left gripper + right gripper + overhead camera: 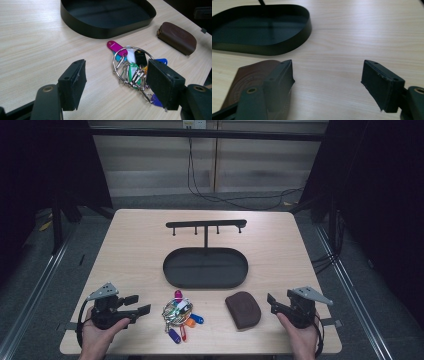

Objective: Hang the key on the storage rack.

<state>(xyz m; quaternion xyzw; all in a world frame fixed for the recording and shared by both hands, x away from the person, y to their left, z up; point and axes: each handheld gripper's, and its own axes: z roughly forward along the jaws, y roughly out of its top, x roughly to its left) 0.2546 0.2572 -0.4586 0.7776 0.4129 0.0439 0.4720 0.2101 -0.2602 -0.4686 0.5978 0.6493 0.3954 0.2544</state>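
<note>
From the high view, a pale wooden table (130, 240) carries a black oval tray (172, 270) with a hook rack (206, 224) rising behind it. Near the front edge lie a ring of keys with coloured tags (179, 315) and, to its right, a brown leather pouch (243, 309). A person's hands come in from the bottom edge. The left hand-held gripper (141, 305) rests just left of the keys, and the right hand-held gripper (271, 302) sits just right of the pouch. Both have their jaws apart and hold nothing.

In the left gripper view, the left hand-held gripper (117, 82) has its black jaws standing wide. The key ring (132, 67) lies on the table just ahead, partly hidden behind the right-hand jaw and touched by neither. The tray (105, 31) is beyond it, the pouch (177, 37) at upper right.

In the right gripper view, the right hand-held gripper (327, 80) is likewise open over bare wood. The pouch (249, 77) lies behind its left-hand jaw, with the tray (287, 45) farther off.

The work appears to be at its start, an approach with nothing picked up yet. The next move likely calls for the left hand-held gripper to shift so the ring sits between its jaws, then close on it.
</note>
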